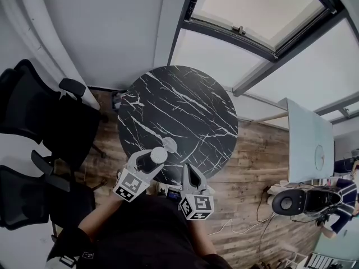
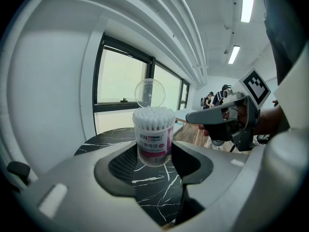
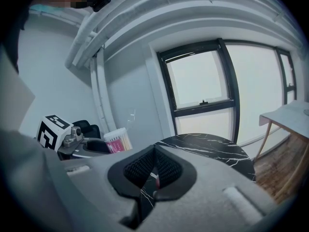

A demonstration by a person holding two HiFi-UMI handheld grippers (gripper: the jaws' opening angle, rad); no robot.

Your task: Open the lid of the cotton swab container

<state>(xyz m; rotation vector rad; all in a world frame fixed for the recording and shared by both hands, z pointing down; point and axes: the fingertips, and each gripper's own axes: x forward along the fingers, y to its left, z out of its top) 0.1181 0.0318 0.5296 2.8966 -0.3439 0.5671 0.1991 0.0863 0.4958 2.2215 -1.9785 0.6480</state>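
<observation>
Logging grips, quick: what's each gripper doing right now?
Left gripper: closed on the cotton swab container, lid up.
Right gripper: closed, nothing visibly held.

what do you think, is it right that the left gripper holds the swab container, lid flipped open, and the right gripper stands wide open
Not quite: the right gripper is shut, jaws together on nothing, as the right gripper view shows. The left gripper does hold the swab container, lid flipped open.
</observation>
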